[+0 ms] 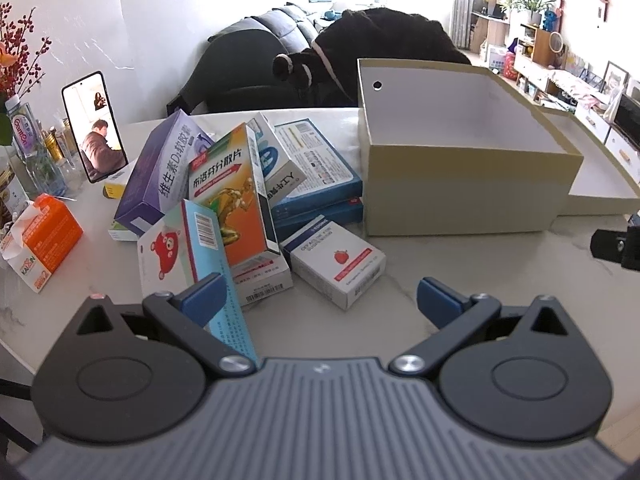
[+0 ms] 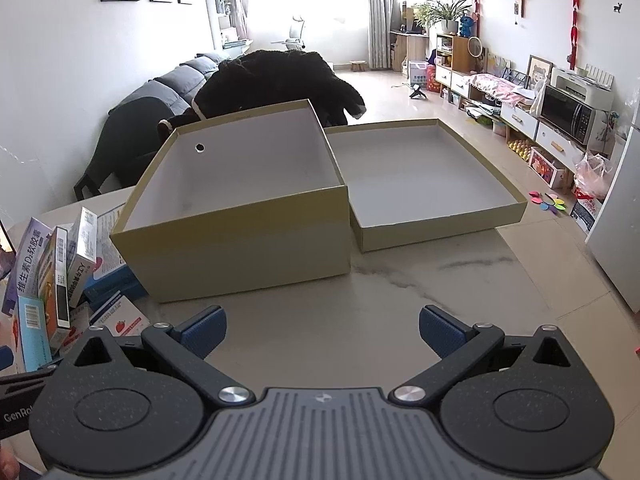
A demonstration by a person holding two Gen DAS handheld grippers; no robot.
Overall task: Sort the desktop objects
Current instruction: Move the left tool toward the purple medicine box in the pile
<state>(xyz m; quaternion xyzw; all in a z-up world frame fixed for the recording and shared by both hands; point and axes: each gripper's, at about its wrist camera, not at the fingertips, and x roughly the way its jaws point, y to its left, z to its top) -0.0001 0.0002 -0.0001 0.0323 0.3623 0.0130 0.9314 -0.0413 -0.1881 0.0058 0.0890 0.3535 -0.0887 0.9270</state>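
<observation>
Both jaws released, empty: left gripper point(image 1: 320, 300) low beside medicine boxes point(image 1: 236, 200), right gripper point(image 2: 322, 332) facing shoe box point(image 2: 248, 248) on worktop point(image 2: 400, 292)

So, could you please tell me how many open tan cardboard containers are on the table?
2: the deep box beside the medicine pile, and its shallow lid touching it on the far side.

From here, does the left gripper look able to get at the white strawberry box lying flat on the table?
Probably yes. The left gripper is open, and the white strawberry box lies flat just ahead of it, apart from the leaning pile of medicine boxes, with bare table on its other side.
</observation>
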